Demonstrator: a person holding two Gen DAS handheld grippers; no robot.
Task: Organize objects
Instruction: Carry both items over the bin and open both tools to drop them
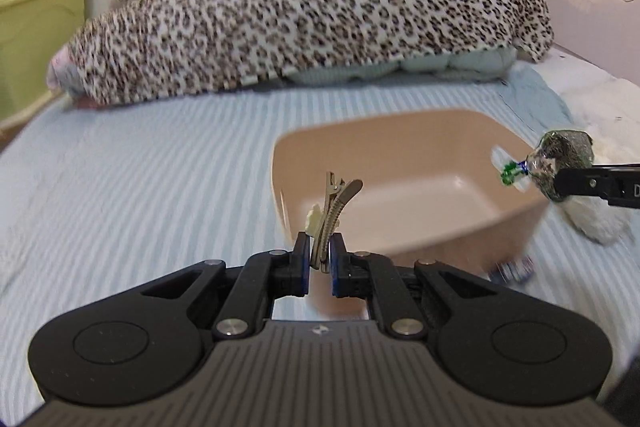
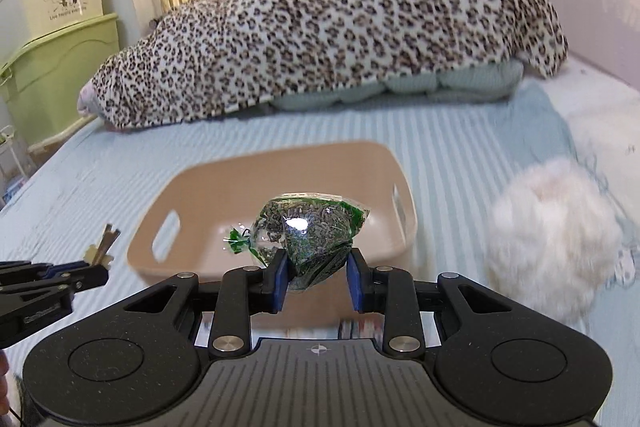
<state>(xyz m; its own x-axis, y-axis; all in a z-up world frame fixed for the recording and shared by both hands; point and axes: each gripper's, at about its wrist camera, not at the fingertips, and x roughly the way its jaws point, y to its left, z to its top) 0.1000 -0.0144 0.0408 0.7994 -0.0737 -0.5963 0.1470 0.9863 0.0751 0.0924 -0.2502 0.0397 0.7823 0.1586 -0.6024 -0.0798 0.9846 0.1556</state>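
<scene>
A tan plastic basket [image 1: 420, 147] [image 2: 280, 163] sits empty on the striped bed. My left gripper [image 1: 320, 247] is shut on a bronze hair clip [image 1: 334, 211] with a cream ornament, held upright just before the basket's near left edge; the clip also shows in the right wrist view [image 2: 102, 247]. My right gripper [image 2: 316, 267] is shut on a clear sachet of dried lavender [image 2: 316, 231] with a green tie, held over the basket's near edge. In the left wrist view the sachet [image 1: 560, 159] hangs at the basket's right rim.
A white fluffy ball [image 2: 552, 239] [image 1: 596, 219] lies right of the basket. A small striped item [image 1: 514, 269] lies by the basket's near corner. A leopard-print blanket [image 1: 304, 15] covers bedding at the back. Green and beige storage boxes [image 2: 52, 67] stand left of the bed.
</scene>
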